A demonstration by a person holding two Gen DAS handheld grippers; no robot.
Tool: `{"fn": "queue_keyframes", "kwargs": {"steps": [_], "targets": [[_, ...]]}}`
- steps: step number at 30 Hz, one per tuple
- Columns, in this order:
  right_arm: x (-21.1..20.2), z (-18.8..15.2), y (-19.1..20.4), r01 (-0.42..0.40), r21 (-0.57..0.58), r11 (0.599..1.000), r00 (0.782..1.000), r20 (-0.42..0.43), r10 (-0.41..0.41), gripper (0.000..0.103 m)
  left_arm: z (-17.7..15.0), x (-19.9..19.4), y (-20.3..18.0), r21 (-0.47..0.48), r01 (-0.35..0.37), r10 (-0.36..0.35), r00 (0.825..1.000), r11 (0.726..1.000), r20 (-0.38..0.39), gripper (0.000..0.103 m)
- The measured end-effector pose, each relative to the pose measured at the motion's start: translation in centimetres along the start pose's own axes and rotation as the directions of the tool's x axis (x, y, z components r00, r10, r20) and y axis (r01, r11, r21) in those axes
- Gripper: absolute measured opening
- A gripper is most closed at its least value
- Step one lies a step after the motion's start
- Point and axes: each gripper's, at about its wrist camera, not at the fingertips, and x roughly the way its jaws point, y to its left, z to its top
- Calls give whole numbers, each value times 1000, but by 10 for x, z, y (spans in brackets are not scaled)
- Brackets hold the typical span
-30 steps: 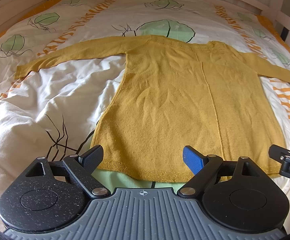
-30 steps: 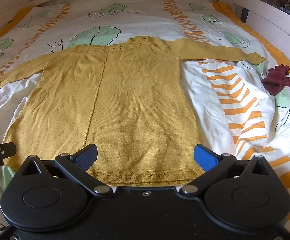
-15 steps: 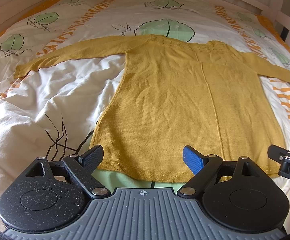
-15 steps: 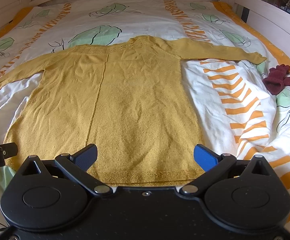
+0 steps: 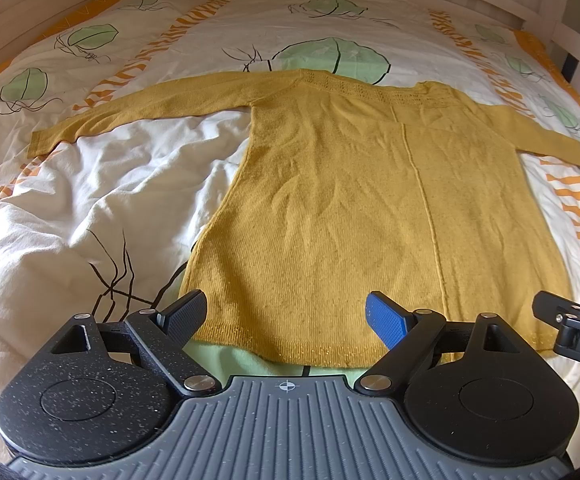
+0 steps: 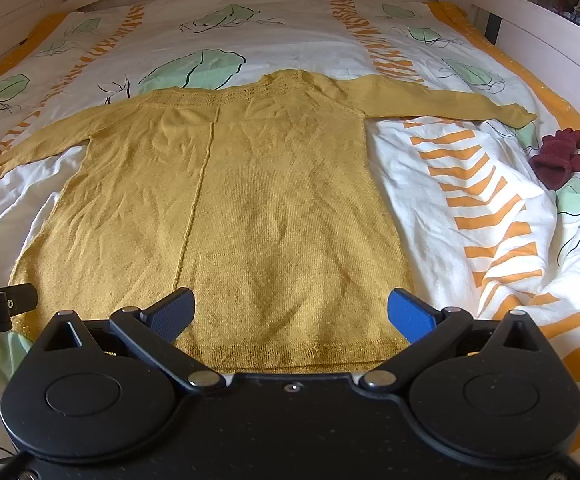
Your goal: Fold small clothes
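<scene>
A mustard-yellow knitted sweater [image 5: 354, 208] [image 6: 250, 208] lies flat on the bed, hem toward me, collar far, both sleeves spread sideways. My left gripper [image 5: 286, 314] hovers open over the left part of the hem, nothing between its fingers. Over the hem's right part my right gripper [image 6: 290, 314] also stands open and holds nothing. The tip of the right gripper shows at the right edge of the left wrist view, and the left one's tip at the left edge of the right wrist view.
The sweater rests on a rumpled white duvet [image 5: 102, 200] [image 6: 470, 184] printed with green leaves and orange stripes. A dark red garment [image 6: 566, 158] lies bunched at the bed's right side. White bed rails [image 6: 550, 48] [image 5: 30, 12] run along both sides and the far end.
</scene>
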Motion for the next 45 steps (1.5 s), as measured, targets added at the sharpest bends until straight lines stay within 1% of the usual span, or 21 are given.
{"fn": "queue_keyframes", "kwargs": {"steps": [9, 12, 15, 19, 22, 27, 31, 33, 35, 37, 39, 42, 45], "targets": [[2, -1, 1, -1, 3, 1000, 1000, -4, 1, 102, 4, 5, 0, -2, 6, -6, 1000, 1000, -9, 87], [6, 3, -2, -25, 2, 1000, 1000, -15, 25, 102, 11, 8, 1, 5, 8, -8, 1000, 1000, -4, 87], [9, 12, -8, -50, 14, 999, 999, -11, 50, 102, 24, 11, 2, 5, 13, -13, 1000, 1000, 17, 87], [15, 36, -21, -66, 14, 998, 997, 28, 66, 102, 52, 18, 1, 0, 26, -26, 998, 1000, 59, 87], [22, 57, -32, -72, 8, 997, 996, 56, 72, 102, 75, 26, -4, 11, 17, -18, 995, 1000, 97, 87], [46, 100, -59, -68, 25, 997, 995, 73, 66, 102, 107, 47, -17, 40, 25, -30, 990, 999, 141, 87], [80, 137, -93, -42, 94, 995, 999, 30, 39, 102, 128, 68, -28, 35, 17, -23, 985, 999, 172, 87], [98, 151, -113, -25, 132, 991, 1000, -3, 26, 102, 139, 84, -33, 28, 21, -25, 987, 999, 158, 87], [120, 166, -139, 3, 175, 985, 999, -33, 3, 102, 150, 102, -40, 33, 36, -40, 991, 999, 125, 87], [142, 180, -171, 33, 225, 974, 998, -64, -19, 102, 158, 119, -47, 49, 36, -40, 995, 998, 94, 87], [161, 191, -201, 66, 275, 959, 995, -87, -43, 102, 163, 135, -53, 60, 21, -26, 996, 998, 80, 87], [184, 205, -247, 102, 343, 934, 992, -101, -71, 102, 170, 152, -60, 62, 2, -7, 997, 998, 78, 87], [202, 213, -291, 141, 437, 888, 989, -105, -106, 102, 174, 172, -67, 63, -9, 5, 998, 998, 63, 87]]}}
